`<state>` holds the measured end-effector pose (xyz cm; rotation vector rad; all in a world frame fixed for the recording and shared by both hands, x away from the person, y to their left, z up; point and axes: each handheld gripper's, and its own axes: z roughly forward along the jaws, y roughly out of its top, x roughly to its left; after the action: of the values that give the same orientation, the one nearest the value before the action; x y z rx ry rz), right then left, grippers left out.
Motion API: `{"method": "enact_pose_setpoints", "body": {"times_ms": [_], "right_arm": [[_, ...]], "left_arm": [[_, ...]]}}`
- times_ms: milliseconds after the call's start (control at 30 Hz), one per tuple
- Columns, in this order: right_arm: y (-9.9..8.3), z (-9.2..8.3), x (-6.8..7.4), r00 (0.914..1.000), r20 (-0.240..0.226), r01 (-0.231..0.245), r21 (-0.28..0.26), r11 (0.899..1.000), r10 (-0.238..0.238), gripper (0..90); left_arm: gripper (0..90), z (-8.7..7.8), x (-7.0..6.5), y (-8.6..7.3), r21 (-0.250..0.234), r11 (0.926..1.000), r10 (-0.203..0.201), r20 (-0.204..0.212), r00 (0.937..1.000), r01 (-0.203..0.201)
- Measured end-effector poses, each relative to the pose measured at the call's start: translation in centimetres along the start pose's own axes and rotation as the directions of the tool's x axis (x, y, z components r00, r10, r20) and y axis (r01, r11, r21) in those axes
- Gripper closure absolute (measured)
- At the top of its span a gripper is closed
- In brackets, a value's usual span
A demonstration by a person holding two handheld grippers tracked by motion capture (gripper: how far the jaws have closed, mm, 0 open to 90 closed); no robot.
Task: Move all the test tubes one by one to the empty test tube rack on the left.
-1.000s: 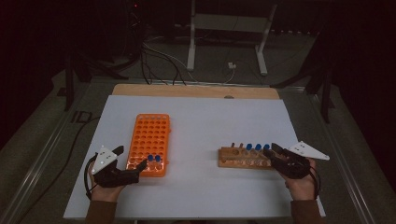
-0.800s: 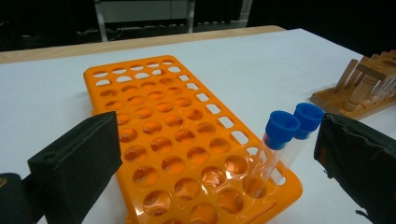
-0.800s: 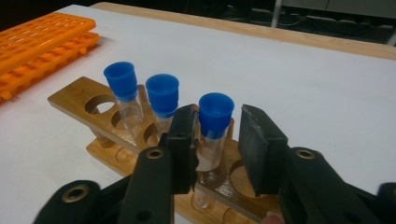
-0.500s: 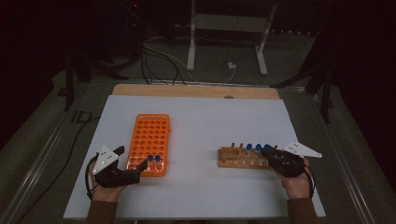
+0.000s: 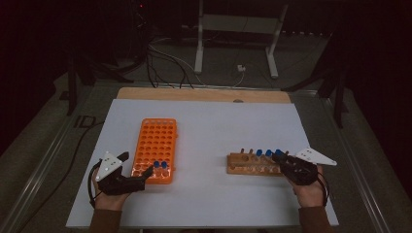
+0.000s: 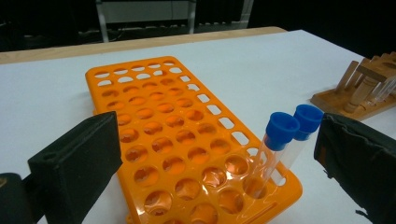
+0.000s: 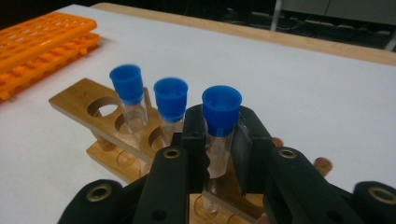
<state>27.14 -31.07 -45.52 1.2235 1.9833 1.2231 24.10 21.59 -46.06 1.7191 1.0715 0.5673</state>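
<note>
Just now the right gripper (image 7: 219,154) closed its jaws on a blue-capped tube (image 7: 219,126) in the wooden rack (image 7: 79,105) (at the rack's right end). Left of the rack, the left gripper (image 6: 215,158) has released jaws by the orange rack (image 6: 177,140).

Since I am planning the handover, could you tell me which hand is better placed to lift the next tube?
The right: its gripper is shut on a blue-capped tube in the wooden rack. The left gripper is open beside the orange rack.
</note>
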Motion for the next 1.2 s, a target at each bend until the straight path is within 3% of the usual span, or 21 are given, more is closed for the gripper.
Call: {"method": "enact_pose_setpoints", "body": {"times_ms": [700, 1200], "right_arm": [[3.0, -3.0, 0.2, 1.0, 0.008, -0.004, -0.089, 0.996, 0.005, 76.7], [4.1, -4.2, 1.1, 0.9995, -0.032, 0.003, -0.098, 0.995, -0.006, 76.7]], "left_arm": [[1.5, 0.0, -0.6, 0.7, 0.0, 0.9998, 0.018, 0.025, 0.9995, -0.018], [1.7, 0.0, -0.9, 1.2, 0.004, 0.9996, 0.027, 0.023, 0.9994, -0.027]]}}
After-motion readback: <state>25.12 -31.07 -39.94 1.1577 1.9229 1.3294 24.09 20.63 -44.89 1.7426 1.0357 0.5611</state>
